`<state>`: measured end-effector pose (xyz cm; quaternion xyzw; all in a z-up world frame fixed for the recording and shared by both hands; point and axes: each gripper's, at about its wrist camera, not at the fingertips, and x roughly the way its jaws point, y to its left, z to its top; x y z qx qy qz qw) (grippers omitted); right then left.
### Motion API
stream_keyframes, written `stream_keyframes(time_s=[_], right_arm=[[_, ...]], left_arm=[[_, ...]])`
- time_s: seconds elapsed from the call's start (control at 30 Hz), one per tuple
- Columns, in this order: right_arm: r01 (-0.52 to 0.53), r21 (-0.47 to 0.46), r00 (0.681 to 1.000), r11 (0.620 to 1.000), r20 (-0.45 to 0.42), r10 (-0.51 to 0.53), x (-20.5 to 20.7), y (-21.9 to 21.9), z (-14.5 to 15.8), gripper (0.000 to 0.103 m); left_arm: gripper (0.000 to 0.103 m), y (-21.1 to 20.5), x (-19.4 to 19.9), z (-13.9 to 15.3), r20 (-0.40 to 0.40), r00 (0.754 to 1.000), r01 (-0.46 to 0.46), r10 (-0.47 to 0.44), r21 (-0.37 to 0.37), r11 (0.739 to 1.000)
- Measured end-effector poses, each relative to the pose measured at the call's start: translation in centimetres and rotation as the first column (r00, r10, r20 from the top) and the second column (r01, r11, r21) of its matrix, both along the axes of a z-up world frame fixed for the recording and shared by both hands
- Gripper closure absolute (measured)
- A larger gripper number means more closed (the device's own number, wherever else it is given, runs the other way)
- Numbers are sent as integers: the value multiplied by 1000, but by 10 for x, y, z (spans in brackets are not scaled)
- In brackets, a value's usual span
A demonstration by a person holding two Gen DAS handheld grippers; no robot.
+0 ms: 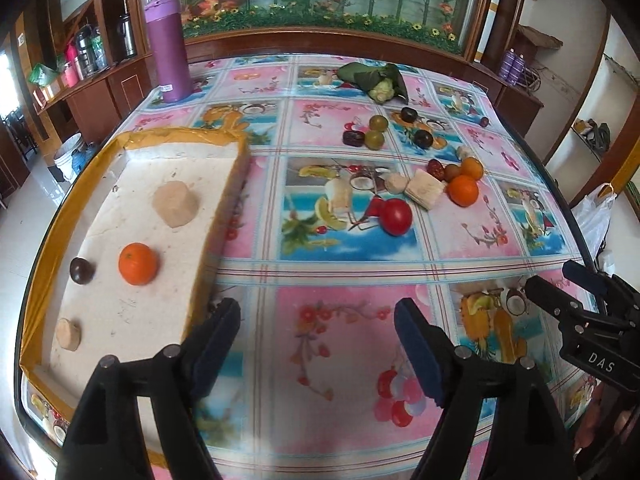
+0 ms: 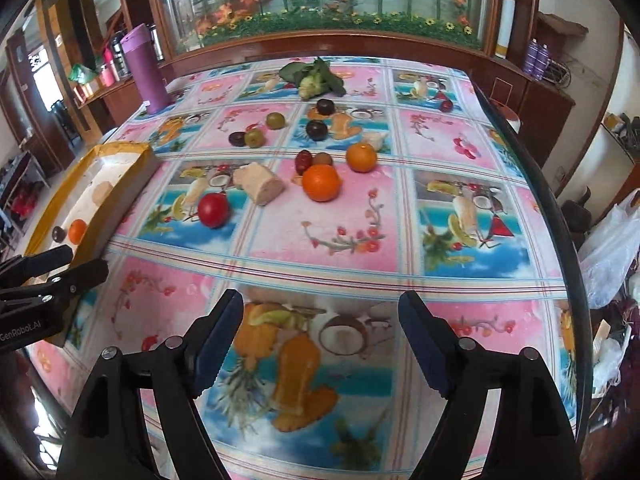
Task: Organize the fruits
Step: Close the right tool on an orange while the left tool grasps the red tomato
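A white foam tray (image 1: 120,184) with a yellow taped rim sits at the table's left edge, also in the right wrist view as tray (image 2: 120,152). In it lie an orange (image 1: 137,263), a dark plum (image 1: 82,270) and two beige chunks (image 1: 175,204). Loose fruit lies mid-table: a red tomato (image 2: 213,209), two oranges (image 2: 321,182), dark plums (image 2: 317,129), green fruits (image 2: 275,120) and pale chunks (image 2: 260,185). My left gripper (image 1: 316,344) hangs open over bare cloth beside the tray. My right gripper (image 2: 320,340) is open too, nothing between its fingers.
A purple tumbler (image 1: 168,46) stands at the table's far left corner. Leafy greens with a pale vegetable (image 1: 378,78) lie at the far edge. A wooden cabinet with flower-painted glass runs behind. A white plastic bag (image 2: 612,248) hangs off the right edge.
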<state>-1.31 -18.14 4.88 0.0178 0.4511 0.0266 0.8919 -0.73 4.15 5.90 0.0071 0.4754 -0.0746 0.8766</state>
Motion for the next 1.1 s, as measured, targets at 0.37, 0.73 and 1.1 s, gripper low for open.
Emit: stream_keyframes(time_s=[0.37,0.73,1.1], right_arm=[[5,18,1000,1000,19,-6,29,-34,-3,23],[-131,38,991,991,29,130,98,-19,-17,23],[-267,-12,964,964,-12,267,125,2,-43,69]], left_arm=[[11,-43,42,-7,-6,999,50,-50,-17,999],[11,-57,68,-22,-33,998,60,-60,9,998],[22,-58,86,-31,-45,997,68,-70,-41,997]])
